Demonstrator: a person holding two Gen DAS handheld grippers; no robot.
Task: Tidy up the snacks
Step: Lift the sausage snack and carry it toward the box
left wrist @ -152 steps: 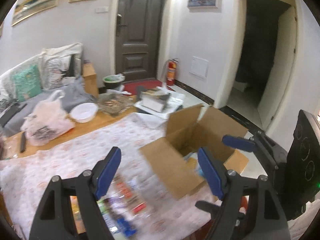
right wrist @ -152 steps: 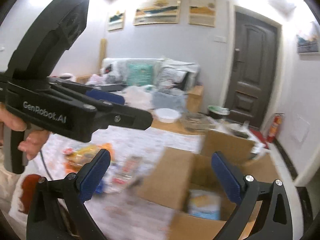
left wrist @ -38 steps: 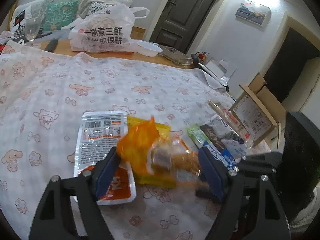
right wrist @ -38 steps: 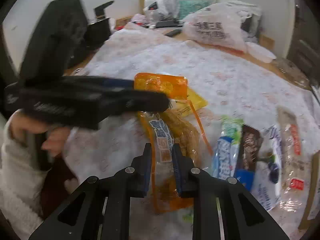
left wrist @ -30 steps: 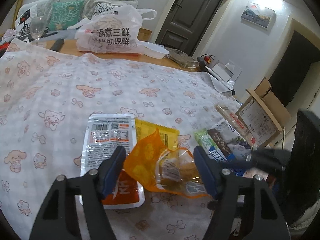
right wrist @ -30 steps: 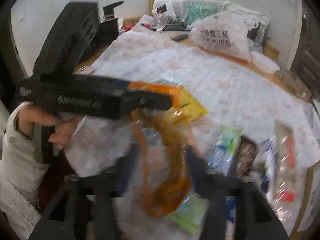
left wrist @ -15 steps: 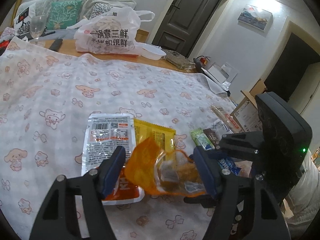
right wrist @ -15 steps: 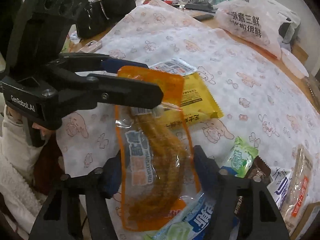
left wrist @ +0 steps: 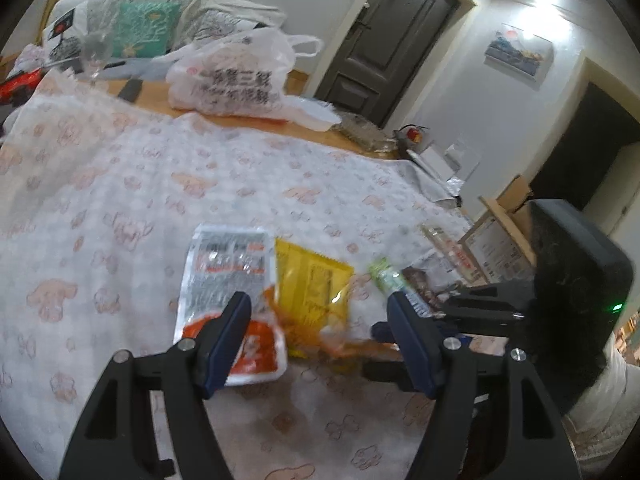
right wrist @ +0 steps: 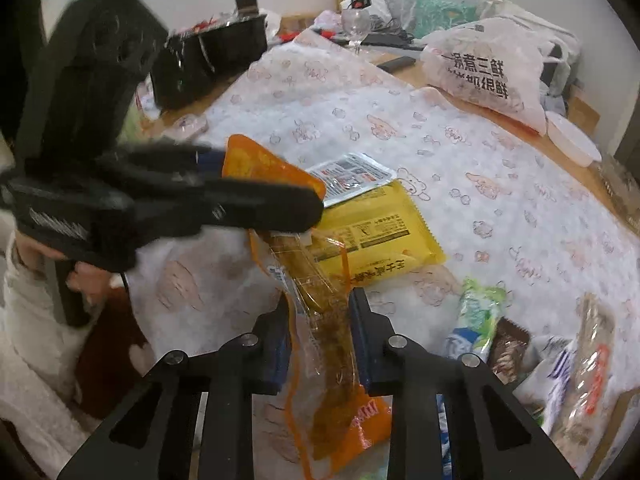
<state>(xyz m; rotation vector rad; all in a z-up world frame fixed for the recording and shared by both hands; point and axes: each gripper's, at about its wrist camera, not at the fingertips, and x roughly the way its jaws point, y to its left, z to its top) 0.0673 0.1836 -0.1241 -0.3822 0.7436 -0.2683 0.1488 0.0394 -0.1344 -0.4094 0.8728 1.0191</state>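
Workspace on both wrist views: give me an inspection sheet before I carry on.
Surface: table under a cartoon-print cloth.
Job's things: orange pouch; yellow packet and white-and-red packet lie flat; green wrapper and more snacks beside.
Clutter: printed plastic bag, wine glass, white lidded bowl.
Grippers: right tongs closing on the orange pouch; left tongs open, above the snacks.
Cables: nothing seen.
Surroundings: dark door, cardboard box.
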